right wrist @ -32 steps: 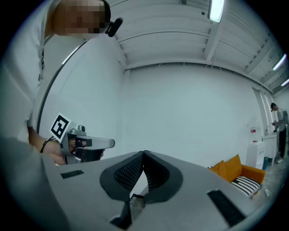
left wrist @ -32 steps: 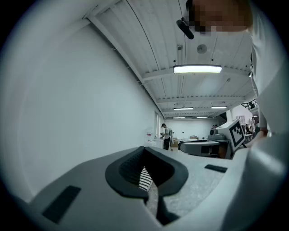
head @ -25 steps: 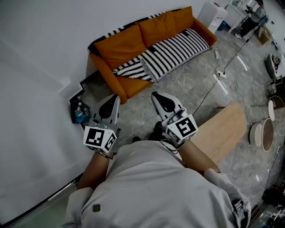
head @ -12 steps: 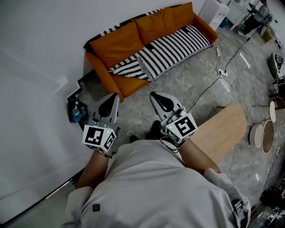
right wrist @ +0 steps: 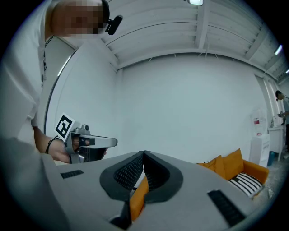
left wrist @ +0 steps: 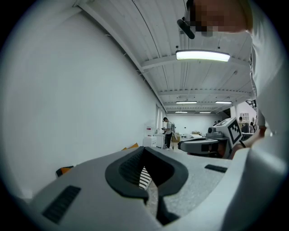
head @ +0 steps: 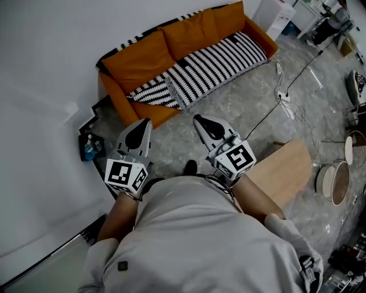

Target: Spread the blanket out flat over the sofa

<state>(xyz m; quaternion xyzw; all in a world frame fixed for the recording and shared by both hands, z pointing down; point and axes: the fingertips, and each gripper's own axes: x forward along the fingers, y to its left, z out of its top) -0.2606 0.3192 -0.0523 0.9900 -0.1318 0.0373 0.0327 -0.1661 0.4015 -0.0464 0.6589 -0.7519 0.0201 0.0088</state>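
An orange sofa (head: 137, 60) stands against the white wall at the top of the head view. A black-and-white striped blanket (head: 211, 68) lies bunched over its seat, with one end folded near the left armrest. My left gripper (head: 145, 122) and right gripper (head: 198, 119) are held side by side in front of my body, well short of the sofa. Both are shut with nothing in them. In the right gripper view the sofa (right wrist: 235, 164) and blanket (right wrist: 246, 182) sit far right, and the left gripper (right wrist: 97, 143) is at left. In the left gripper view a strip of the blanket (left wrist: 144, 177) shows between the jaws.
A pale wooden table (head: 283, 171) stands to my right. A cable with a power strip (head: 286, 94) runs over the stone floor. A black stepped shelf (head: 91, 146) stands by the wall left of the sofa, a white box (head: 274, 17) at its right end. Round trays (head: 331, 183) lie far right.
The sofa and shelf have slid left and slightly up in the head view as I walk. Both grippers have travelled along, still shut, level and side by side.
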